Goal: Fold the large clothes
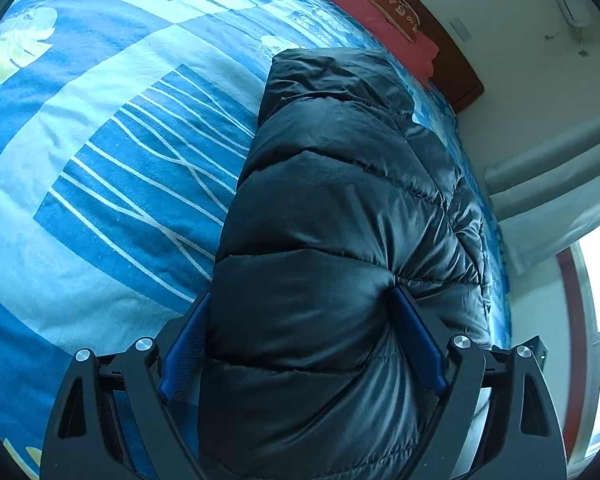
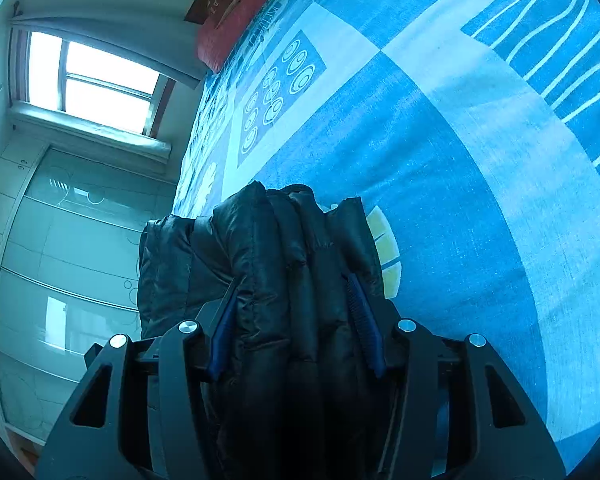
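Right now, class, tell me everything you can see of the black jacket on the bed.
The jacket is a black, shiny, quilted puffer with stitched padded bands, folded into a thick bundle. It lies on the blue patterned bed cover. The left gripper squeezes one bulky end; the right gripper pinches several stacked layers.

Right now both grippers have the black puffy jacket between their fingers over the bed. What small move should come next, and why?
Probably lower the folded bundle onto the blue bedsheet and then let go. The left gripper squeezes a thick part of the black jacket, and the right gripper pinches several stacked layers, so the fold looks made. The bare sheet beside the bundle offers room to set it down flat.
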### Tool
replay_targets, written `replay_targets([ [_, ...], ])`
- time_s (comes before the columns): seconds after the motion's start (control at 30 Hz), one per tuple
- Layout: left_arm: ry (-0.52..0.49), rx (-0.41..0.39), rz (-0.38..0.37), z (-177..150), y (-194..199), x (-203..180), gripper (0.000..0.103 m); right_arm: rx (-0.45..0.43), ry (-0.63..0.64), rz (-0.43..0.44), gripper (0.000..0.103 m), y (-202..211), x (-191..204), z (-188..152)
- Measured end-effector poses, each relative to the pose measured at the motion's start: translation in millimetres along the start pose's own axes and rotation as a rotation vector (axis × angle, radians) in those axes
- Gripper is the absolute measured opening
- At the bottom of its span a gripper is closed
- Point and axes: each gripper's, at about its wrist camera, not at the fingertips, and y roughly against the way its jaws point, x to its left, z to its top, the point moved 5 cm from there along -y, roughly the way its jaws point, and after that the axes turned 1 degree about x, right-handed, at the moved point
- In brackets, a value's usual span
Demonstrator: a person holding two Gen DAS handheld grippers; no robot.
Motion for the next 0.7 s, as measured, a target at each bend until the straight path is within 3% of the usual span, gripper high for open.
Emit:
replay_targets([
  [0.7,-0.016,-0.013,-0.005,1.0,1.5,-0.5,0.087,-0.021,-0.006,0.047,0.053,3.2,2.5,-1.9],
])
